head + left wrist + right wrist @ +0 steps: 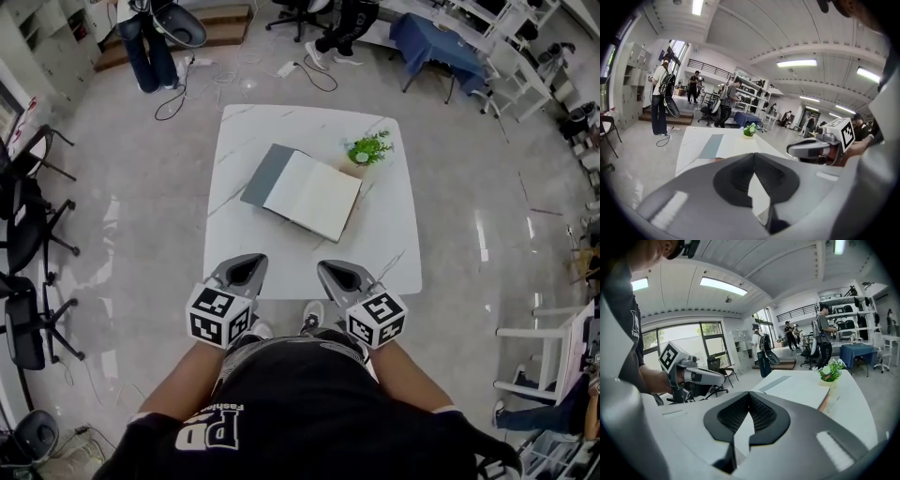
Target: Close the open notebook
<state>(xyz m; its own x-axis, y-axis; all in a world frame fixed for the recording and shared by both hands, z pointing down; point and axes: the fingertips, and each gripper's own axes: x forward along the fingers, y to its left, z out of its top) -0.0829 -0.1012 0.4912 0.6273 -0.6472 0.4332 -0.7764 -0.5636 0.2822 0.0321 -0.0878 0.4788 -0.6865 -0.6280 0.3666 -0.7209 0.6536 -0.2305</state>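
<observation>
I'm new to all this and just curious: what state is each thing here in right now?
Notebook: open, lying flat on the table.
Plant: upright, by the notebook's far right corner.
Left tool: shut, empty, held by the table's near edge.
Right tool: shut, empty, held beside the left one.

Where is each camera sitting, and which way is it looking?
Head view: on the person's head, looking steeply down at the table with the open notebook and plant; the left gripper and right gripper show below.
Left gripper view: on the left gripper, looking along its closed jaws across the table; the right gripper shows at right.
Right gripper view: on the right gripper, facing the same way; the left gripper shows at left.
Shared: all three see notebook and plant.
</observation>
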